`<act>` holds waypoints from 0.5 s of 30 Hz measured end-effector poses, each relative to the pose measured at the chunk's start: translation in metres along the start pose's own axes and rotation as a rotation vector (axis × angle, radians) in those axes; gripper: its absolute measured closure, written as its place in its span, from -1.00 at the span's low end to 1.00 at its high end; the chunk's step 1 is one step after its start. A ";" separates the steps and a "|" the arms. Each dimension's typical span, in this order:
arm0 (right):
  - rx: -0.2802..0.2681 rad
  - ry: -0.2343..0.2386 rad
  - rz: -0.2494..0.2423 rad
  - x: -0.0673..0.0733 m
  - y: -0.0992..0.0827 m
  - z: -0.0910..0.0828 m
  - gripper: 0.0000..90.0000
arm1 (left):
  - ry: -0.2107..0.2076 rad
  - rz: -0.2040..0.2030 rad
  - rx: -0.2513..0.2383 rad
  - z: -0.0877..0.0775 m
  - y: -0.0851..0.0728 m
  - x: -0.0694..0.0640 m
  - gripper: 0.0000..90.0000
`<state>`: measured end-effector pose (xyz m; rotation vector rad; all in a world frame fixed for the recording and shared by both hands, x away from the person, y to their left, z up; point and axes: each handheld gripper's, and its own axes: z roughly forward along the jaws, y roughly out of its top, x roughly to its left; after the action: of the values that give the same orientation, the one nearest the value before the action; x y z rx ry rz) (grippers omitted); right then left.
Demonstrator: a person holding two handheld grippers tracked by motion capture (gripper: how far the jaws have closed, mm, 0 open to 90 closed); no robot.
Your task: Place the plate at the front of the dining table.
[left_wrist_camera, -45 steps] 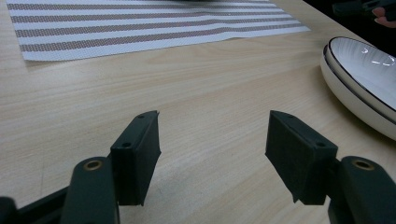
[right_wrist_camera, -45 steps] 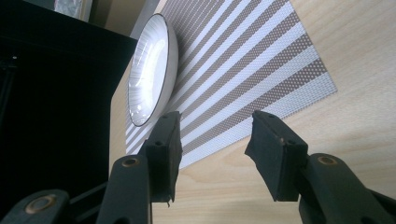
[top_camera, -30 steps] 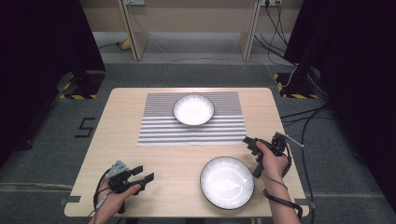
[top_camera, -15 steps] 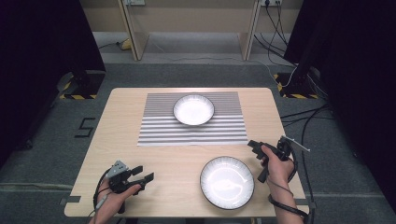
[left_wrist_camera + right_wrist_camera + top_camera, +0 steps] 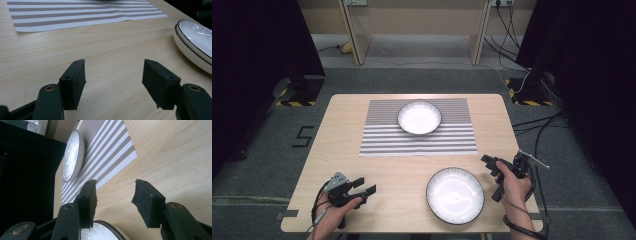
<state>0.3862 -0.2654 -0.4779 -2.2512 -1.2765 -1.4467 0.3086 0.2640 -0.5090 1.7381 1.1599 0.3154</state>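
Big white round plate with a thin dark rim [image 5: 455,195] lies flat on the pale wooden table [image 5: 347,125], at the near edge and a little to the right. It holds nothing. The plate looks hard and smooth, so it may be slippery, and it could crack if it drops. It is likely a bit heavy for its size. The best place to grab it is the rim, with one jaw above the edge and one jaw under it.

The right gripper [image 5: 495,175] is just beside the right side of the plate, held in the person's hand. Its jaws stand wide apart and hold nothing. In the right gripper view, the plate's rim [image 5: 105,230] peeks in low between the jaws.

The left gripper [image 5: 360,190] sits near the left corner, well apart from the plate. Its jaws are wide apart too, with nothing between them. The left gripper view has the plate's edge [image 5: 192,42] off at the right.

Farther off lies a grey and white striped cloth mat [image 5: 382,140]. A smaller white round bowl [image 5: 419,117] sits on the far part of the mat.
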 end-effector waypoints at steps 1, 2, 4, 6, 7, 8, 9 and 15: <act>-0.001 -0.003 -0.001 -0.001 -0.001 -0.001 0.16 | 0.000 0.002 0.001 0.000 0.000 0.000 -0.23; 0.000 -0.007 -0.004 -0.002 -0.001 -0.001 0.16 | -0.002 0.001 0.001 0.000 0.000 0.000 -0.23; 0.002 -0.005 0.002 -0.004 -0.003 -0.002 0.16 | -0.001 0.000 0.001 0.000 0.000 0.000 -0.23; 0.002 -0.006 0.000 -0.006 -0.004 -0.003 0.16 | -0.001 -0.002 0.001 0.000 0.000 0.000 -0.23; 0.003 -0.006 0.000 -0.007 -0.005 -0.003 0.16 | 0.000 -0.001 0.001 0.000 0.000 0.000 -0.23; 0.004 -0.008 0.002 -0.008 -0.006 -0.004 0.16 | -0.001 -0.003 0.000 0.000 0.000 0.000 -0.23; 0.005 -0.007 0.005 -0.008 -0.006 -0.005 0.16 | -0.003 -0.006 0.000 0.000 0.000 0.000 -0.23; -0.009 -0.013 0.000 -0.012 -0.008 -0.011 0.16 | 0.000 -0.008 0.002 0.000 -0.001 0.002 -0.23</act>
<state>0.3713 -0.2738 -0.4845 -2.2704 -1.2759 -1.4429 0.3092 0.2657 -0.5102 1.7346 1.1674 0.3090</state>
